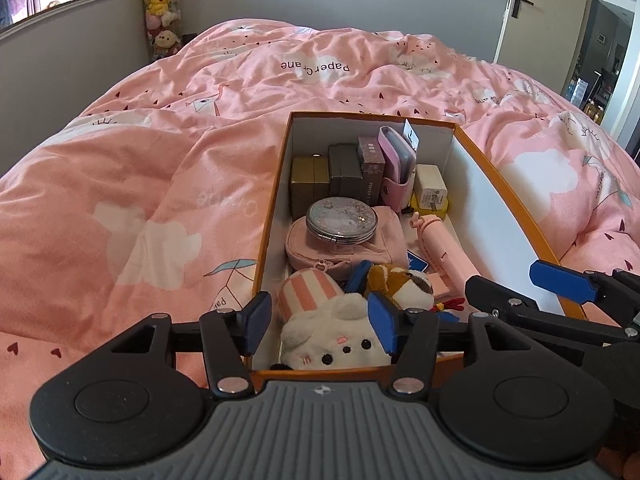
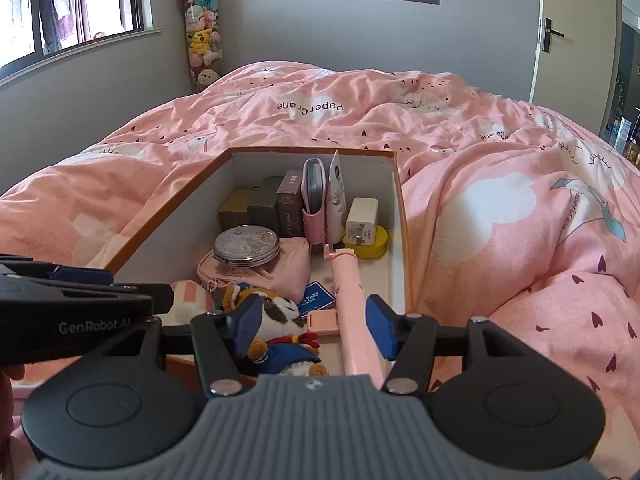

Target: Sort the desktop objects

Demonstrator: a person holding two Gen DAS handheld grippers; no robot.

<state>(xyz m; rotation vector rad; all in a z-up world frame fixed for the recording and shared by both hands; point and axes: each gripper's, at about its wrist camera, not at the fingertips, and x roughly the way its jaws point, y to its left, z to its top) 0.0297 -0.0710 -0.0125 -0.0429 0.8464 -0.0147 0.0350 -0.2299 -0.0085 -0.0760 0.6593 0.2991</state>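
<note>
At the near end of the orange-edged white cardboard box (image 1: 472, 168), which sits on the bed's pink printed duvet (image 1: 140, 184), lie the soft toys. Left gripper (image 1: 320, 322) hangs with jaws apart around the white plush bunny with a pink-striped hat (image 1: 332, 336), pads not pressing; it looks light and squashy, best pinched across the head. Right gripper (image 2: 314, 328), also open and empty, straddles the brown-and-white plush dog in a blue coat (image 2: 280, 320) and the stiff, smooth pink selfie stick (image 2: 352, 292); that stick may slip, so take its shaft mid-length.
</note>
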